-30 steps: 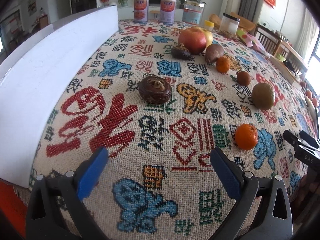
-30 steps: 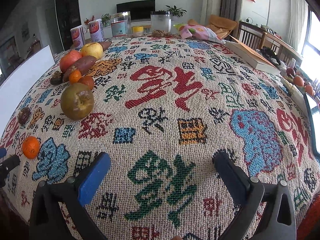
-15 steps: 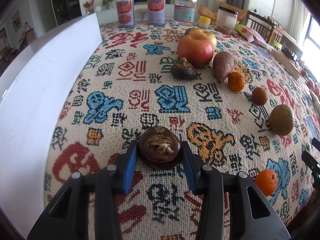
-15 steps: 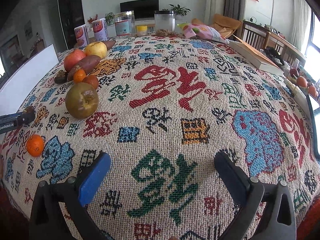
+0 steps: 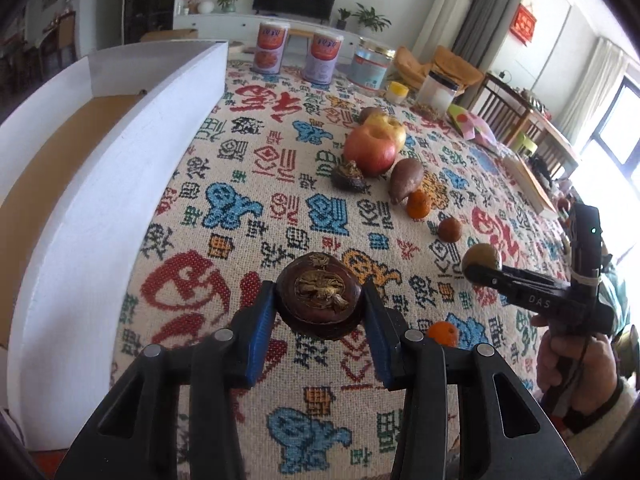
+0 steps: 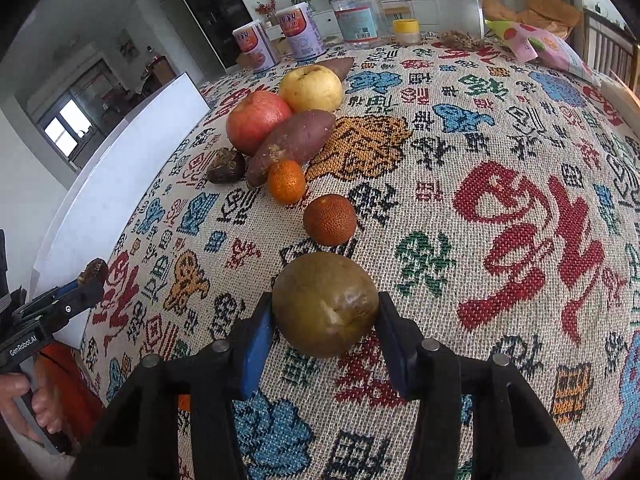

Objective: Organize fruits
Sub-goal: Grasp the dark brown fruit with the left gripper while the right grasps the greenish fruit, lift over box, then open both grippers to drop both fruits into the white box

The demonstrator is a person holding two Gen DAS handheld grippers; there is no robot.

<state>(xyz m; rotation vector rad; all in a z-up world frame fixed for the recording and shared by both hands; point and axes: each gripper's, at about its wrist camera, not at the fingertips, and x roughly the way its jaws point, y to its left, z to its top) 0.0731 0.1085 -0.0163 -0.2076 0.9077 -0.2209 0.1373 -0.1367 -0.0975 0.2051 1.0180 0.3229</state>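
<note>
My left gripper (image 5: 317,286) is shut on a dark brown round fruit (image 5: 320,304), held a little above the patterned tablecloth (image 5: 280,184). My right gripper (image 6: 323,298) has its jaws closing on a greenish-brown round fruit (image 6: 325,304), and both pads touch its sides. Beyond it runs a line of fruit: a dark orange one (image 6: 329,220), a tangerine (image 6: 286,182), a sweet potato (image 6: 294,142), a red apple (image 6: 258,120) and a yellow apple (image 6: 311,87). A small dark fruit (image 6: 226,166) lies beside the sweet potato. Another tangerine (image 5: 442,334) sits near the table's front edge.
A long white box (image 5: 100,184) with a brown floor runs along the left of the table. Two cans (image 5: 273,50), a glass jar (image 5: 370,68), a small yellow-lidded pot (image 6: 406,30) and a snack bag (image 6: 536,46) stand at the far end. A hand (image 5: 576,364) holds the right gripper.
The left gripper closed on the dark brown fruit and rose with it. The right gripper swung left to the greenish-brown fruit and its jaws came in around it.
</note>
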